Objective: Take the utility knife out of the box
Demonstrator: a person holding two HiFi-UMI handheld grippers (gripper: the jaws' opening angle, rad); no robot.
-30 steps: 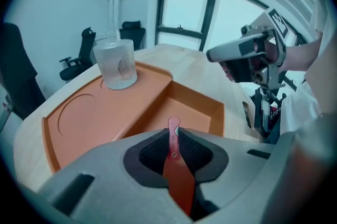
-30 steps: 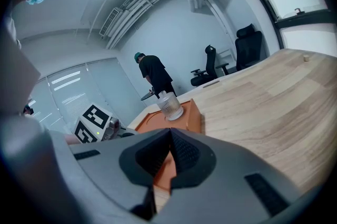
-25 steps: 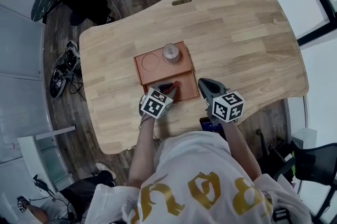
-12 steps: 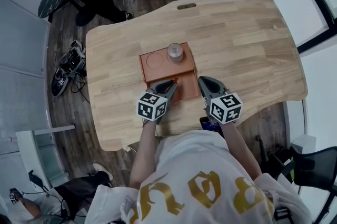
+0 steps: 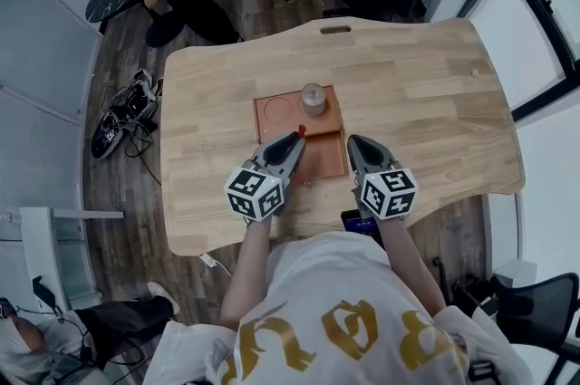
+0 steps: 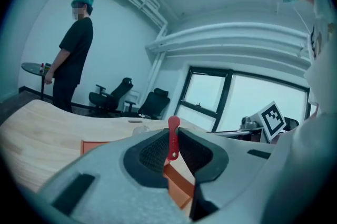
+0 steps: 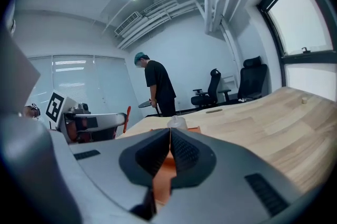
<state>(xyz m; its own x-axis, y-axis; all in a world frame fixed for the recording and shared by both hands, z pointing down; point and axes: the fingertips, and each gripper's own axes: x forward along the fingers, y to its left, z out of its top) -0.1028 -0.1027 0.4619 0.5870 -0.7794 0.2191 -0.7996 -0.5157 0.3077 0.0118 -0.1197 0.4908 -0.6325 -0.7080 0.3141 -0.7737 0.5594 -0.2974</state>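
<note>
Utility knife (image 6: 172, 139), red: clamped in left claw (image 5: 294, 138), held clear above the orange box (image 5: 272, 113). Right claw (image 7: 169, 136): pressed together, empty, beside box, over tabletop (image 5: 426, 93).

Right tongs (image 7: 169, 133) closed, orange box (image 7: 193, 129) just beyond

Pale grained wood table (image 5: 426, 93); matt orange box (image 5: 272, 113)
</note>
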